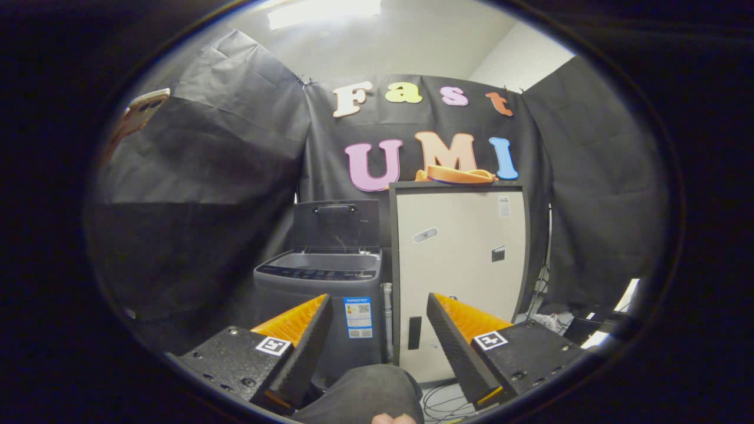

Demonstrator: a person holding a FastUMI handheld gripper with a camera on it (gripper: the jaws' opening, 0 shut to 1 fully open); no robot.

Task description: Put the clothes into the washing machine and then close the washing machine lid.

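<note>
I am holding my gripper [377, 327] with its two fingers spread wide apart and nothing clamped between them. Low between the fingers, closest to me, a dark grey rounded mass [368, 388] is sitting; I cannot tell whether it is the clothes or a sleeve or knee, and a bit of a hand seems to be peeking in right under it. Loose cables [442, 400] are lying on the floor just beside my right finger.

Beyond the fingertips, slightly toward my left finger, the washing machine [321, 294] is standing with its lid [337, 224] raised upright at the back, so the tub is open. Just to its right a tall pale cabinet [459, 259] is standing, with an orange object [455, 175] resting on top.

I judge I am at the very start: nothing loaded, lid still up. My next move calls for getting the fingers around the clothes, then carrying them forward and up over the machine's rim.
</note>
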